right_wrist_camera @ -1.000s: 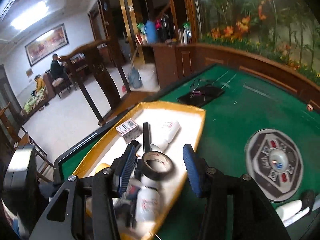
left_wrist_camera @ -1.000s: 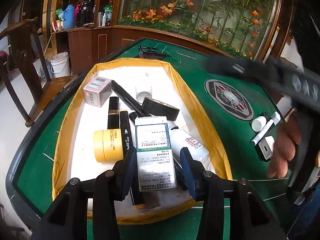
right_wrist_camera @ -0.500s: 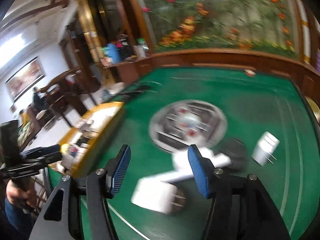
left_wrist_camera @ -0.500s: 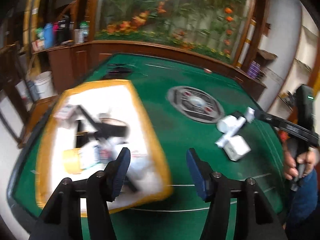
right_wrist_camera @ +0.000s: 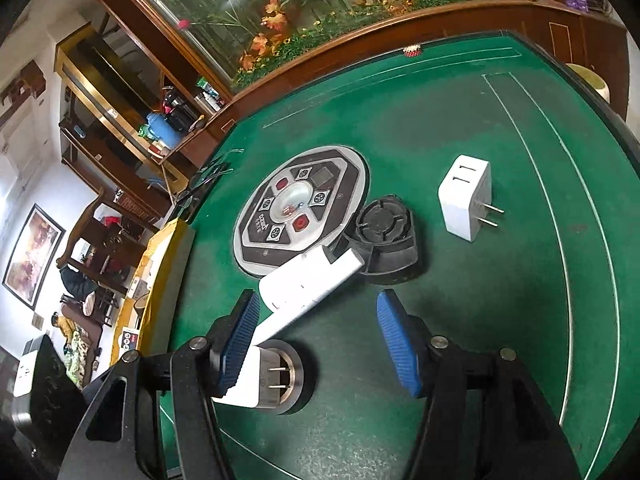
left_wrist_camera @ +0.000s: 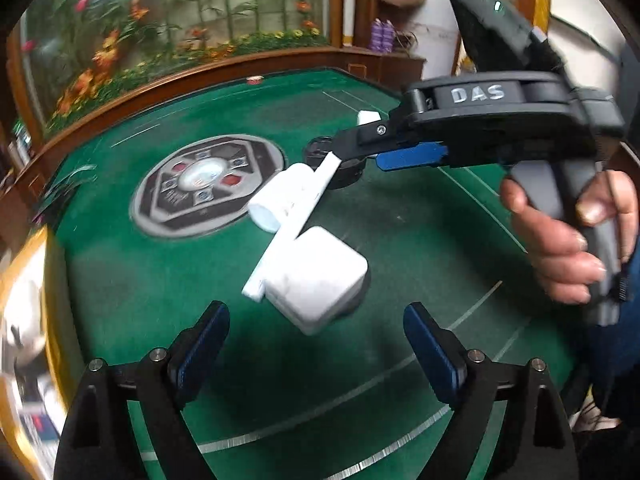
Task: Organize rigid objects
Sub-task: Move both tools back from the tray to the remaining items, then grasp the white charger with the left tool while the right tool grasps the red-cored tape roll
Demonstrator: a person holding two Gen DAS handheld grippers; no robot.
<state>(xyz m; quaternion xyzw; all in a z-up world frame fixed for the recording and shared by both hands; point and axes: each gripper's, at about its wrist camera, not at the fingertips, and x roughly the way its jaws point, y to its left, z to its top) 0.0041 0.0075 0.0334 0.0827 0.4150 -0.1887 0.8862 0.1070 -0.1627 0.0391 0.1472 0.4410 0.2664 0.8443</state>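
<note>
Hovering over the green desk [left_wrist_camera: 400,240], the left gripper [left_wrist_camera: 316,344] is opening its jaws wide, nothing between them; a white plug adapter [left_wrist_camera: 320,276] lies just beyond. The right gripper [right_wrist_camera: 316,340] stands half open and empty, near a white marker [right_wrist_camera: 312,292] and white bottle [right_wrist_camera: 296,280].

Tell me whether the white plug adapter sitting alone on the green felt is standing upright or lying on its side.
On its side. The white plug adapter rests on the green felt with both metal prongs pointing sideways, level with the table.
</note>
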